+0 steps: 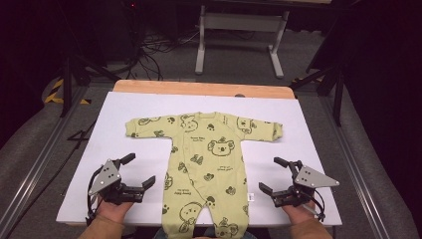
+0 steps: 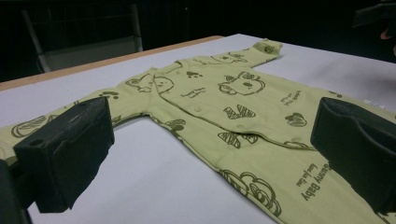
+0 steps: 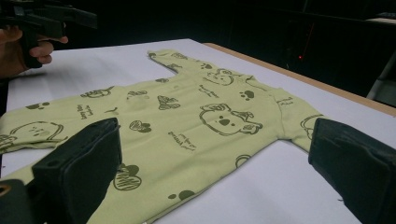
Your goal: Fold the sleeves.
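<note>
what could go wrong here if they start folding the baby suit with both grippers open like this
The baby suit lies flat on the white table cover, so an open left gripper or right gripper may pinch the cover along with the thin fabric. The suit's legs reach the near table edge, so a pull could slide them off. Lifting one side alone would likely bunch the sleeves.
</note>
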